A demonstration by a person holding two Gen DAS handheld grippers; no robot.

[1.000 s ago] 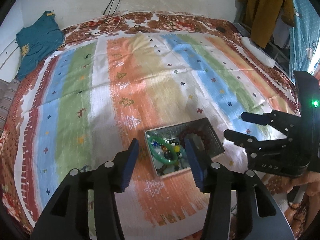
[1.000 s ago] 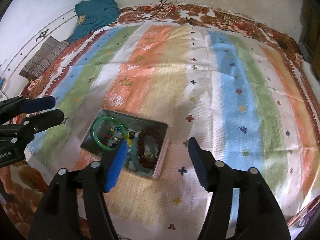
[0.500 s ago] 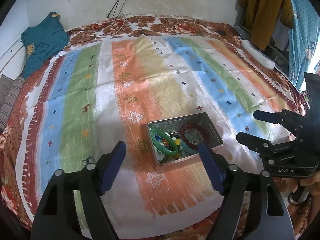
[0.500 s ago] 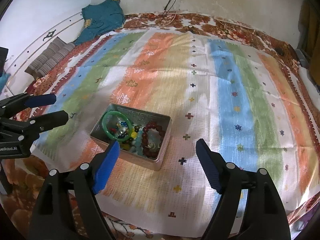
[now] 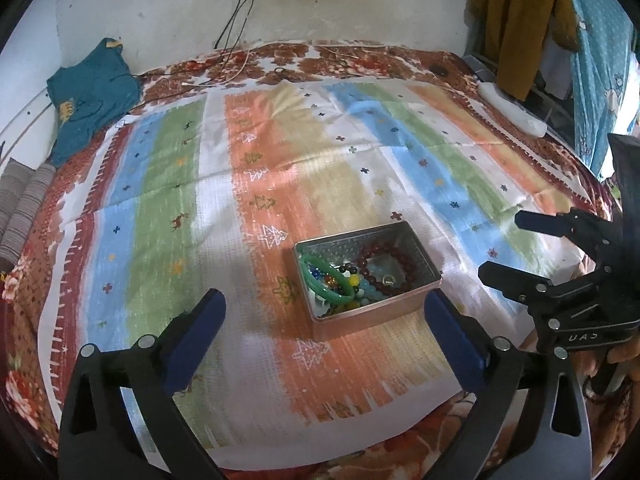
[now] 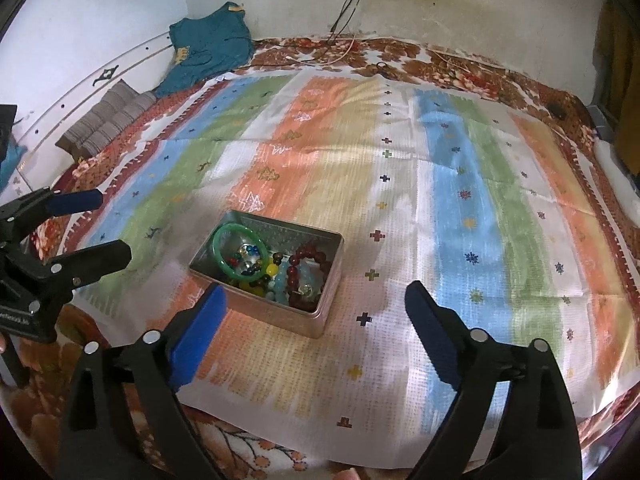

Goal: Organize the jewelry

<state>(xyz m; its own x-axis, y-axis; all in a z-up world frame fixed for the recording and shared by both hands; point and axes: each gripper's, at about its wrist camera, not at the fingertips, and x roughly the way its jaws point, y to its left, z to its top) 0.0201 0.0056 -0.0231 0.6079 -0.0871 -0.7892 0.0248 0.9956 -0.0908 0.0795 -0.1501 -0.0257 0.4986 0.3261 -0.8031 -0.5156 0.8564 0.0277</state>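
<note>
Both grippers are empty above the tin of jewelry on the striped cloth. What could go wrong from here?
1. The green bangle, dark red bead bracelet and loose beads lie piled together in the metal tin; pulling one piece may drag others out.
2. The tin sits on soft cloth; a push on its wall could tip or slide it.
3. The left gripper and right gripper, jaws just opened wide and empty, may collide over the small tin.

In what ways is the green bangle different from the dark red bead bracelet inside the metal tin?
The green bangle is one smooth solid ring; the dark red bead bracelet is a string of round beads. The bangle leans on the tin's left end, the bracelet lies toward its right end. Both are inside the tin.
</note>
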